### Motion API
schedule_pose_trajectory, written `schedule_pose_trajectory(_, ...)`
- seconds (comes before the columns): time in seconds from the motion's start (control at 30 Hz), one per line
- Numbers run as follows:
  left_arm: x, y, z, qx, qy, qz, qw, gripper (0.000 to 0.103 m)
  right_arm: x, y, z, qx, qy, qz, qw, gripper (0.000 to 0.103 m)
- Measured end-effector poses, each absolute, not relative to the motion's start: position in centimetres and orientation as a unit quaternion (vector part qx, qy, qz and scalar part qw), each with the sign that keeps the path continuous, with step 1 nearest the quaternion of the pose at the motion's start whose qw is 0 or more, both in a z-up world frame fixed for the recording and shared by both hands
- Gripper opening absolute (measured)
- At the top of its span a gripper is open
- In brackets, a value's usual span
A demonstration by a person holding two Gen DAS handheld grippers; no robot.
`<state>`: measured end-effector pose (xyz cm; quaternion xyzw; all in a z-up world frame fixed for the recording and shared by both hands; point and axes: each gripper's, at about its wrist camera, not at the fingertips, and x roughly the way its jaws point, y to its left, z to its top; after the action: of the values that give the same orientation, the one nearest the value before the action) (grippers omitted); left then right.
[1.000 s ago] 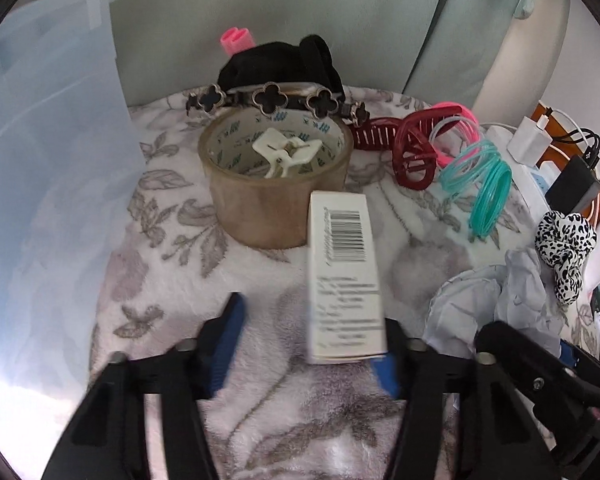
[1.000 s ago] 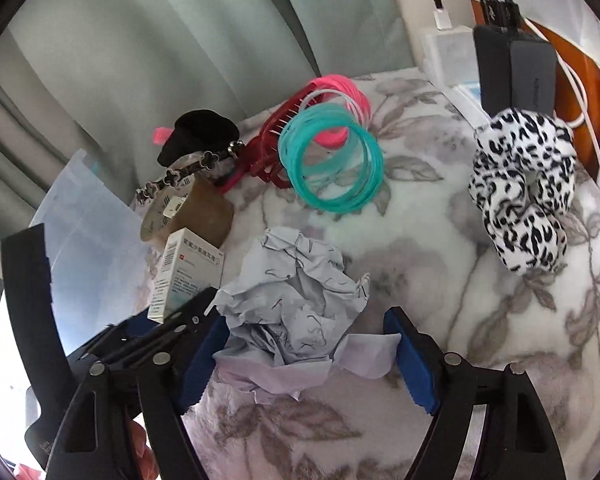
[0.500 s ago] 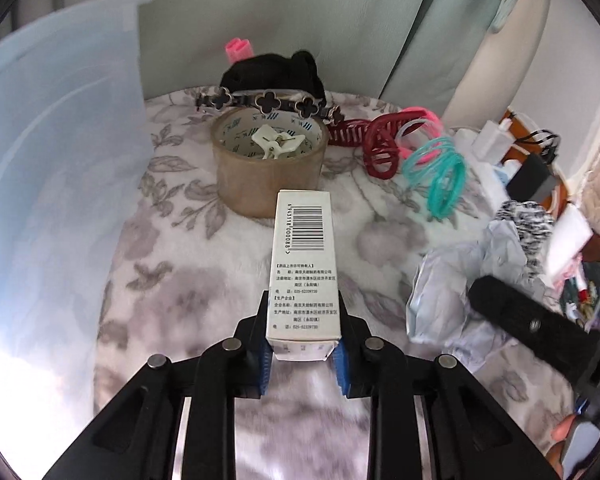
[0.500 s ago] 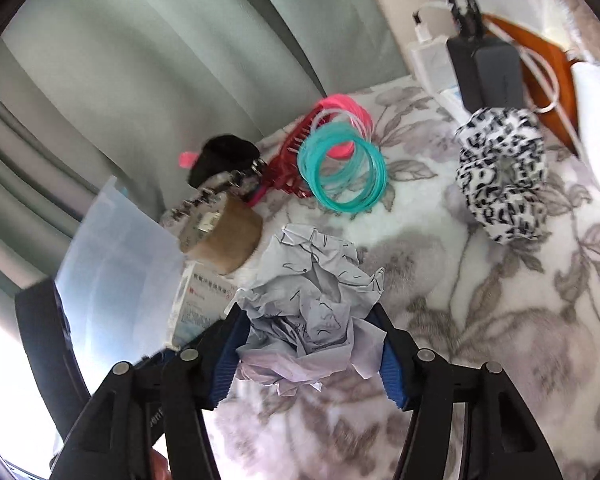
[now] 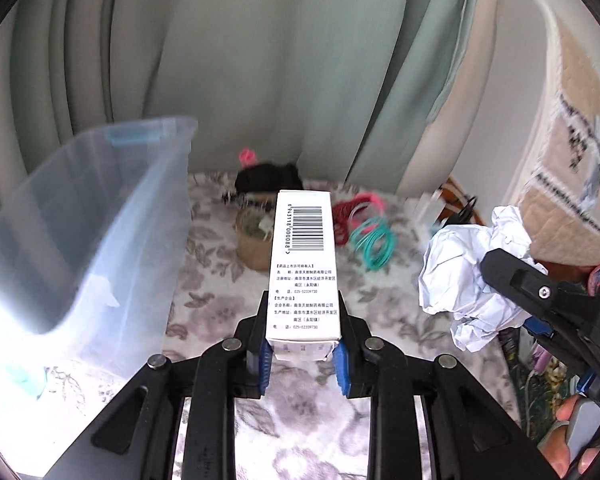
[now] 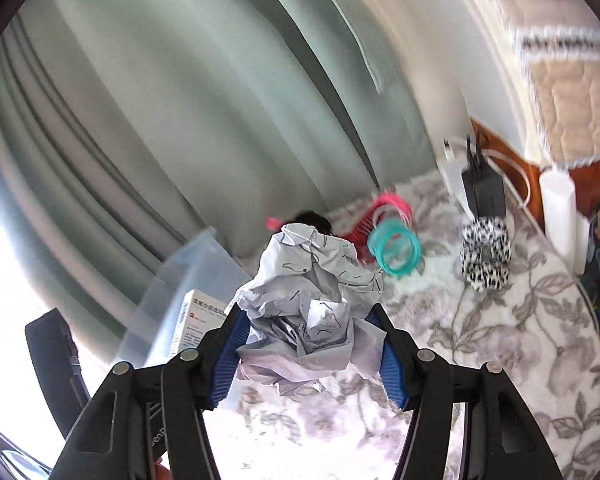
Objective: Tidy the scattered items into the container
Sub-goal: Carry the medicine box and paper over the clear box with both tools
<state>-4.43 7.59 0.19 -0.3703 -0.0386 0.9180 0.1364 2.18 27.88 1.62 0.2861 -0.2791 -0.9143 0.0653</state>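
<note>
My left gripper [image 5: 302, 354] is shut on a white medicine box [image 5: 303, 264] with a barcode, held up above the floral cloth. The clear plastic container [image 5: 80, 232] stands to its left. My right gripper [image 6: 306, 354] is shut on a ball of crumpled white paper [image 6: 312, 292], also lifted. The paper shows at the right of the left wrist view [image 5: 468, 268], and the box [image 6: 198, 320] and the container [image 6: 188, 280] at the left of the right wrist view.
On the cloth lie a brown tape roll [image 5: 252, 240], a black hair piece [image 5: 268, 174], a red hair claw [image 5: 342, 216], teal rings [image 5: 374, 244] and a leopard scrunchie [image 6: 486, 256]. A charger and cables [image 6: 482, 188] sit at the right edge. Green curtains hang behind.
Both grippers closed on their items and rose off the cloth: the left with the box, the right with the paper. The views now tilt up toward the curtain.
</note>
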Motion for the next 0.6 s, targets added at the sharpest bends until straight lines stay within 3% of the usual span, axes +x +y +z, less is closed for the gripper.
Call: schedule_pose_trajectory(0.6,0.7,-1.6,8.9,-0.25,-0.111,0.957,0.096,0.026,5.0,21.6,10.4,0.212,-0.21,-0.947,0.119,0.063)
